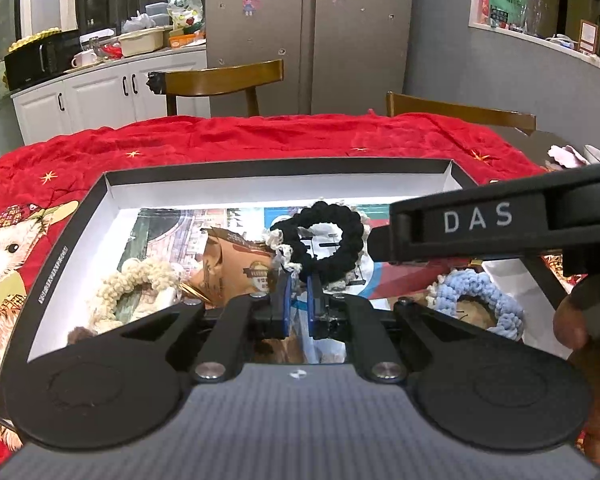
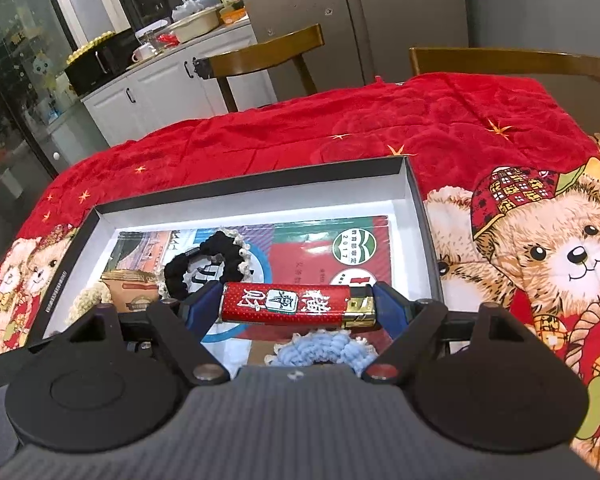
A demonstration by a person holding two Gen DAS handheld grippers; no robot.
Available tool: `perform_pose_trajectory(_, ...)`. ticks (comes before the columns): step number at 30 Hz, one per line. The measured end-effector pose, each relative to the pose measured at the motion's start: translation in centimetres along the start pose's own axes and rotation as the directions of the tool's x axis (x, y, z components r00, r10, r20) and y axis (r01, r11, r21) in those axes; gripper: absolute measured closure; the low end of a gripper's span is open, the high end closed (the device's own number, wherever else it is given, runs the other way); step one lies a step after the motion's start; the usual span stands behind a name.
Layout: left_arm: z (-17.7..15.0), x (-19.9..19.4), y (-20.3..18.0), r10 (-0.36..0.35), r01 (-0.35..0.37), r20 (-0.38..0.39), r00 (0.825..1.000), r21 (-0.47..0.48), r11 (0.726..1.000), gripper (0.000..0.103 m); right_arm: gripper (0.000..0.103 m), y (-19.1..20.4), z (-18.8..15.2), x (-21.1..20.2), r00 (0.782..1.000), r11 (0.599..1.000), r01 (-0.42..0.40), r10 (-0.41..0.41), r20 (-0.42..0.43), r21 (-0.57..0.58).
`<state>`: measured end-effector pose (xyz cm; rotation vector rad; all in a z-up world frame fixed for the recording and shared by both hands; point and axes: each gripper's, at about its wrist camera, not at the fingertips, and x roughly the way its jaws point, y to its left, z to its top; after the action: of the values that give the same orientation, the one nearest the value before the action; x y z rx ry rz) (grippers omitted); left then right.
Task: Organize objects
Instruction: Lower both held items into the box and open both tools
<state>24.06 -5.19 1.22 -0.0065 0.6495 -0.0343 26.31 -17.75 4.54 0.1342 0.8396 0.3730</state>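
Over the box, right gripper fingers pinch lighter crosswise by its ends; left gripper fingers pinch black scrunchie.

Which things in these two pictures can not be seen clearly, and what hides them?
- Blue scrunchie: right view, lower part behind the right gripper body.
- Cream scrunchie: left view, near side behind the left gripper.
- Books in the box: both views, covers partly under scrunchies; small print unreadable.
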Motion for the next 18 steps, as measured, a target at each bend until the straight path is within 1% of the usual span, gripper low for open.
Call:
perform_pose_trajectory(10, -0.16, 0.06, -0.13, 0.005, -0.005, -0.002, 1.000, 0.006, 1.000, 0.094, 0.022, -0.07, 0.10, -0.02, 1.000, 1.000, 0.004, -0.004, -0.011, -0.006)
perform_pose_trajectory(12, -0.12, 0.03, -0.11, -0.009, 0.009, -0.008, 1.000, 0.007, 1.000, 0.093, 0.022, -0.04, 0.12, -0.01, 1.000, 1.000, 0.003, -0.003, -0.013, -0.004)
perform_pose_trajectory(14, 0.02, -0.01, -0.07, -0.040, 0.040, -0.017, 0.999, 0.001, 0.999, 0.093, 0.022, -0.11, 0.16, -0.04, 1.000, 1.000, -0.006, 0.006, -0.015, 0.002)
perform_pose_trajectory(18, 0.10, -0.10, -0.18, -0.058, 0.058, -0.023, 0.998, 0.012, 0.998, 0.092, 0.021, -0.26, 0.21, -0.14, 1.000, 1.000, -0.014, 0.015, -0.015, 0.016)
